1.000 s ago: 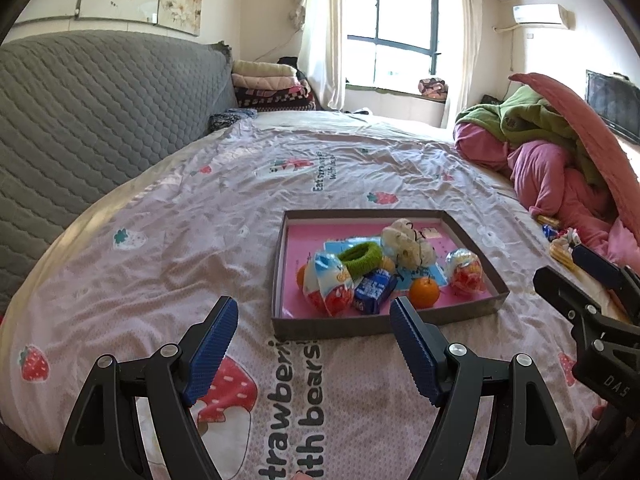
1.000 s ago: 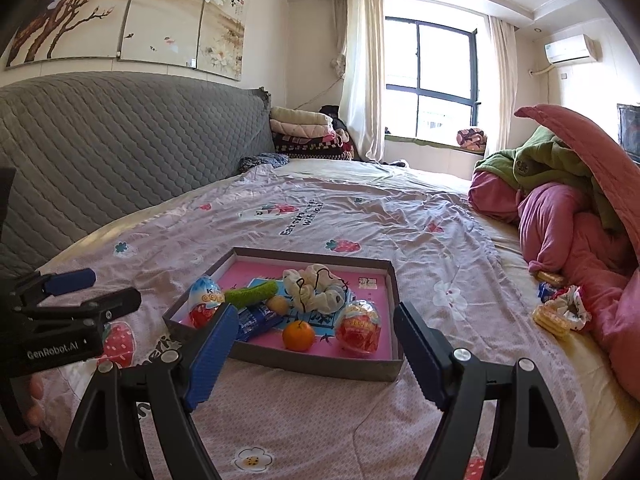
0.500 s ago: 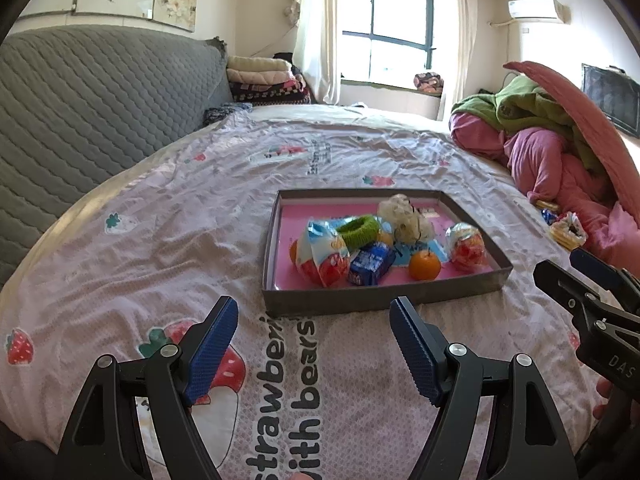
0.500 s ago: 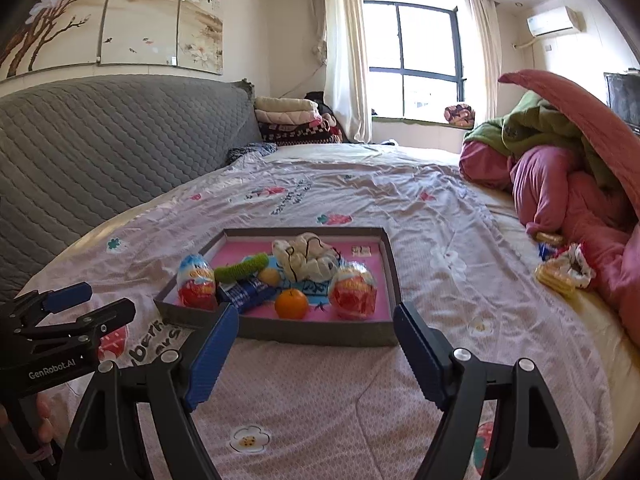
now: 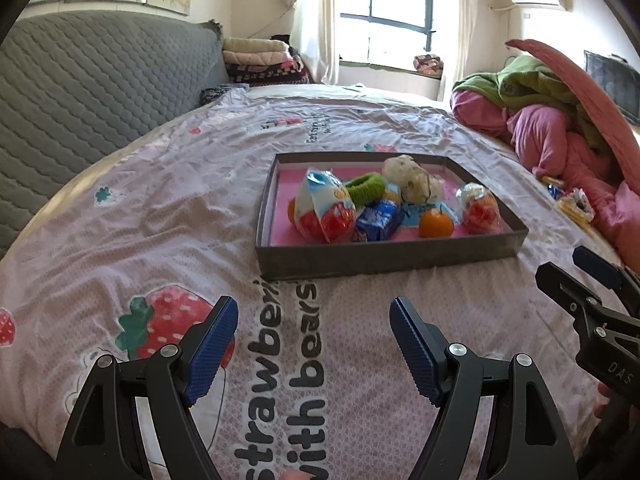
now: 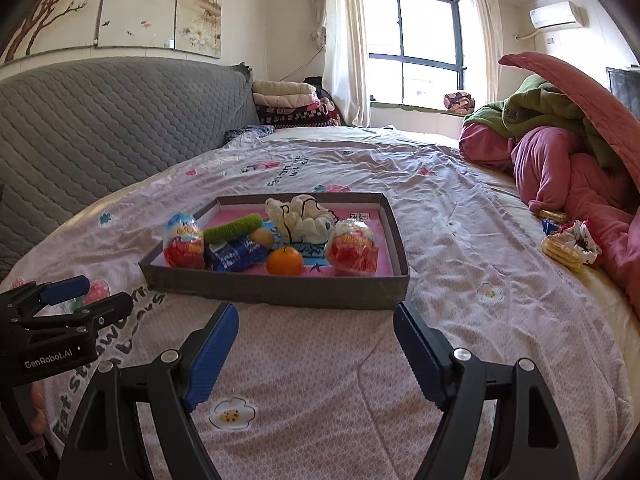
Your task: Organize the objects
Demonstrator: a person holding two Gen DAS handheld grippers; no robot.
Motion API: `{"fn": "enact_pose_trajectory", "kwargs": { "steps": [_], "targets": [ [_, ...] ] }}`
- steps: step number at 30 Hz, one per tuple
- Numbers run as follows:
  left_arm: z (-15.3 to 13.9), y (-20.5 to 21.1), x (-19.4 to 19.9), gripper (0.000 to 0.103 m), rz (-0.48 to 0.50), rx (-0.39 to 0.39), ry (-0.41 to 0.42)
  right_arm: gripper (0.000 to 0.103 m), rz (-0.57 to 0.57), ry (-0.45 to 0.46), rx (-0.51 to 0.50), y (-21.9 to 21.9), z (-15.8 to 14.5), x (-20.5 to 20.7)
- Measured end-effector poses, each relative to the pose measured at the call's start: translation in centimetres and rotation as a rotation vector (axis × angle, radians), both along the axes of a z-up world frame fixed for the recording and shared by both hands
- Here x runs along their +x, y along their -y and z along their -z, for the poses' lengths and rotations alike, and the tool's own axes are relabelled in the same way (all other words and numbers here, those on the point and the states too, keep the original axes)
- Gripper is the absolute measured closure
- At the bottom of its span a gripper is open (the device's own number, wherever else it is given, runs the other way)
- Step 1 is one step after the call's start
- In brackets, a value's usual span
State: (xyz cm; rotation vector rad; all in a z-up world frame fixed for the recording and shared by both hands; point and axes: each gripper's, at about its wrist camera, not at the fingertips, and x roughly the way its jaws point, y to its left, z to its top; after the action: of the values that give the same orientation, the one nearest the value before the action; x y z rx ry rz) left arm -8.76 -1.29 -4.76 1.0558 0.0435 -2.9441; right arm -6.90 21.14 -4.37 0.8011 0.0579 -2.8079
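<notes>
Tray (image 6: 280, 290): on bedspread, straight ahead, long axis left-right.
Contents: orange (image 6: 284, 261) near front wall.
Left gripper (image 5: 312, 332): spread apart, empty.
Right gripper (image 6: 316, 336): spread apart, empty, nearer tray.

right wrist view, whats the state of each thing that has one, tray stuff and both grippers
Shallow grey cardboard tray with pink lining: lidless, resting on the bed.
Left gripper: open, empty.
Right gripper: open, empty.
Small orange tangerine: whole, unpeeled.
Two foil-wrapped chocolate eggs: wrapped, upright.
Blue snack packet: sealed, lying flat.
Fuzzy green hair tie: loose, resting on the other items.
</notes>
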Motion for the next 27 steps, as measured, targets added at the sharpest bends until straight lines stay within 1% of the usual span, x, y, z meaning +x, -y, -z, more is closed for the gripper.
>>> {"fn": "enact_pose_trajectory", "kwargs": {
  "steps": [4, 18, 27],
  "targets": [
    [0.5, -0.3, 0.3, 0.024, -0.002, -0.007, 0.003, 0.024, -0.003, 0.005, 0.006, 0.4, 0.6, 0.4],
    [1.4, -0.2, 0.5, 0.024, -0.019, 0.036, -0.001, 0.024, 0.016, 0.009, 0.003, 1.1, 1.9, 1.6],
    [1.9, -0.7, 0.6, 0.024, -0.008, 0.022, 0.003, 0.024, 0.024, 0.020, 0.014, 1.1, 2.8, 1.4]
  ]
}}
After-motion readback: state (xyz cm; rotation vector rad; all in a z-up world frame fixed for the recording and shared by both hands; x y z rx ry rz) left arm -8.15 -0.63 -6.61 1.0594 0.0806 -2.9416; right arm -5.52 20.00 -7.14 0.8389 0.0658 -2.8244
